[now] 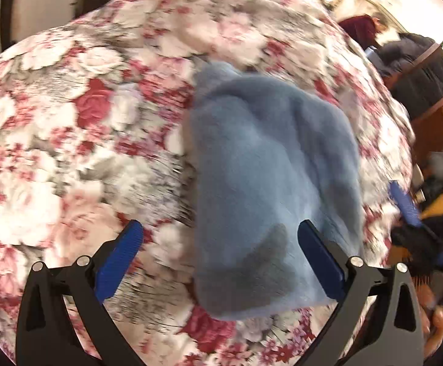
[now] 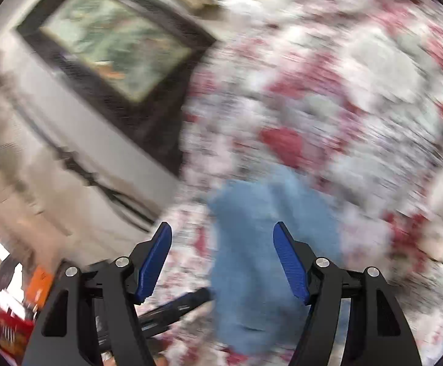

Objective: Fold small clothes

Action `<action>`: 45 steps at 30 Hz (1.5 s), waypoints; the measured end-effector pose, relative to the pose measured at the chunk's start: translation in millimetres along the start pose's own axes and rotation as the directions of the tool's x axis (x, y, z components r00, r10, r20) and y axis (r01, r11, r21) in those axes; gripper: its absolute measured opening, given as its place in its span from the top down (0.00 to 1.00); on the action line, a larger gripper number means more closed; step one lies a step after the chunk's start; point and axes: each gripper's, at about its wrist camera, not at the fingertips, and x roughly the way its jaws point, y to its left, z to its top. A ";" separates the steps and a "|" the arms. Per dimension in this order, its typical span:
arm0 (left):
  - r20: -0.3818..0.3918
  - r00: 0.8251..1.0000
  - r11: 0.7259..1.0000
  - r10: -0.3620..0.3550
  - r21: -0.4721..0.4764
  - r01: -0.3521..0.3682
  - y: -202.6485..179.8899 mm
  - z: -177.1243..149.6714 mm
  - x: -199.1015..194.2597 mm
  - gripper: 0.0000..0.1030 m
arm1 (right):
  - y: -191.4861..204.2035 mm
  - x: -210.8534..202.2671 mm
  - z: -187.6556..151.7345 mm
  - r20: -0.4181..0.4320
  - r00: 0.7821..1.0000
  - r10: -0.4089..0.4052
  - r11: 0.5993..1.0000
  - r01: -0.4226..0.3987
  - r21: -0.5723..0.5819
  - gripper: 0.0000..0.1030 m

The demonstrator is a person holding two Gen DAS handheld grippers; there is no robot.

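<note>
Blue garment (image 1: 270,164) fleecy, matt; floral bedspread (image 1: 69,122) woven cloth.

Home bedroom: floral bedspread (image 1: 69,122), framed picture (image 2: 114,45) on wall

- The right gripper (image 2: 222,262) is standing with its blue pads (image 2: 156,263) well apart, nothing pressed between them.
- A light blue garment (image 2: 252,244) is lying on the floral bedspread (image 2: 358,97), showing through the gap between the pads; contact cannot be told.
- A dark-framed picture (image 2: 114,42) is hanging on the pale wall at upper left.
- A dark elongated object (image 2: 175,306) is lying low, left of the garment; blurred, not identifiable.
- The whole view is showing heavy motion blur.
</note>
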 end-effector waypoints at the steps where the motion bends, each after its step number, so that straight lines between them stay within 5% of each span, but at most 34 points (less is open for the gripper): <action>1: -0.006 1.000 1.000 0.014 0.003 -0.014 2.0 -0.8 1.7 0.05 | 7.4 7.4 -0.1 -0.013 0.999 0.050 0.999 -0.051 -0.017 0.32; 5: -0.035 0.993 0.990 0.111 0.092 -0.107 -14.7 -8.3 30.4 0.04 | -13.8 55.1 -12.2 -0.168 0.985 0.034 0.997 -0.023 0.070 0.39; 6: -0.044 0.990 0.986 0.131 0.112 -0.125 -22.3 -11.4 40.5 0.04 | -37.4 71.2 -19.1 -0.233 0.971 -0.057 0.989 0.086 0.117 0.65; 8: -0.073 0.984 0.982 0.163 0.105 -0.155 -24.2 -17.5 57.5 0.04 | -70.9 77.4 -24.3 -0.256 0.958 -0.129 0.969 0.177 0.174 1.00; 11: -0.105 0.986 0.991 0.127 0.042 -0.123 -17.0 -19.1 66.4 0.04 | -119.8 78.6 -25.7 -0.248 0.969 0.021 0.902 0.088 0.423 1.00; 16: -0.065 0.976 0.974 0.208 0.105 -0.200 -26.1 -20.8 52.1 0.04 | -92.5 81.4 -22.9 -0.264 0.961 -0.084 0.948 0.158 0.275 1.00; 19: -0.053 0.976 0.973 0.210 0.111 -0.203 -25.5 -24.6 37.0 0.04 | -79.0 76.1 -19.9 -0.263 0.961 -0.088 0.951 0.160 0.264 0.96; 24: -0.028 0.973 0.965 0.229 0.137 -0.223 -27.1 -43.2 2.4 0.05 | -34.4 53.0 -18.5 -0.249 0.957 -0.149 0.971 0.189 0.147 0.50; 30: 0.008 0.957 0.940 0.289 0.189 -0.285 -27.5 -61.9 -33.7 0.05 | 23.8 36.7 -18.5 -0.203 0.951 -0.234 0.971 0.238 -0.009 0.36; 38: 0.062 0.953 0.938 0.295 0.171 -0.301 -14.6 -81.4 -92.4 0.05 | 63.4 -5.8 -38.2 -0.160 0.946 -0.281 0.960 0.276 -0.053 0.16; 45: 0.111 0.947 0.934 0.301 0.166 -0.317 -12.4 -94.0 -133.4 0.05 | 100.4 -35.7 -56.9 -0.098 0.927 -0.362 0.928 0.348 -0.135 0.10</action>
